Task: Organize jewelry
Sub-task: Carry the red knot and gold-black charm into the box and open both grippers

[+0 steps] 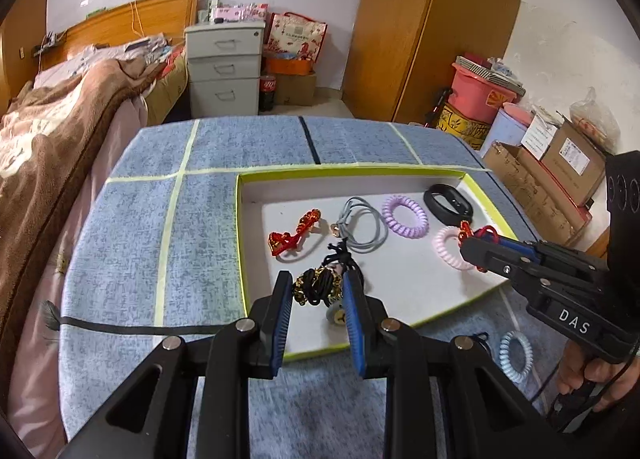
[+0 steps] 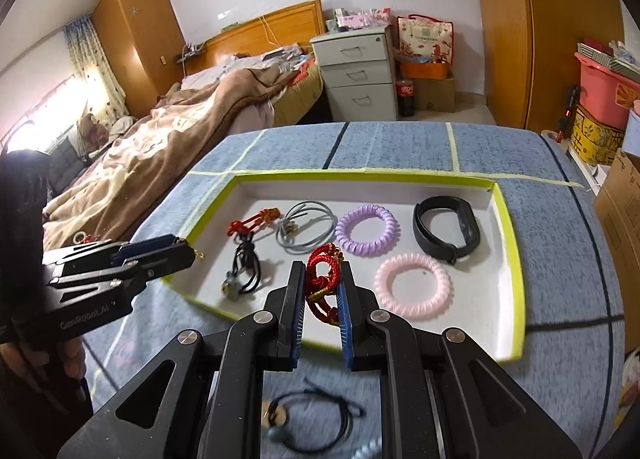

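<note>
A white tray with a lime-green rim (image 1: pixel 352 169) (image 2: pixel 360 175) lies on the blue cloth. My left gripper (image 1: pixel 316 277) hangs over the tray's near left part, shut on a black-and-gold cord bracelet (image 1: pixel 318 287). My right gripper (image 2: pixel 322 267) is over the tray's near edge, shut on a red cord bracelet (image 2: pixel 322 279). Each gripper shows in the other's view: the right gripper (image 1: pixel 480 245) at the right, the left gripper (image 2: pixel 180 249) at the left. Inside the tray lie a red knot ornament (image 1: pixel 294 233), grey hair ties (image 1: pixel 360 225), a purple spiral tie (image 2: pixel 366 229), a pink spiral tie (image 2: pixel 412 285), a black band (image 2: pixel 444 229) and a black tie with a charm (image 2: pixel 244 269).
On the cloth in front of the tray lie a light-blue spiral tie (image 1: pixel 516 355) and a dark cord bracelet with a bead (image 2: pixel 312 415). A bed (image 1: pixel 60 131) runs along the table's left side. Cardboard boxes (image 1: pixel 560 179) are stacked at the right, and a drawer cabinet (image 1: pixel 224 67) stands behind.
</note>
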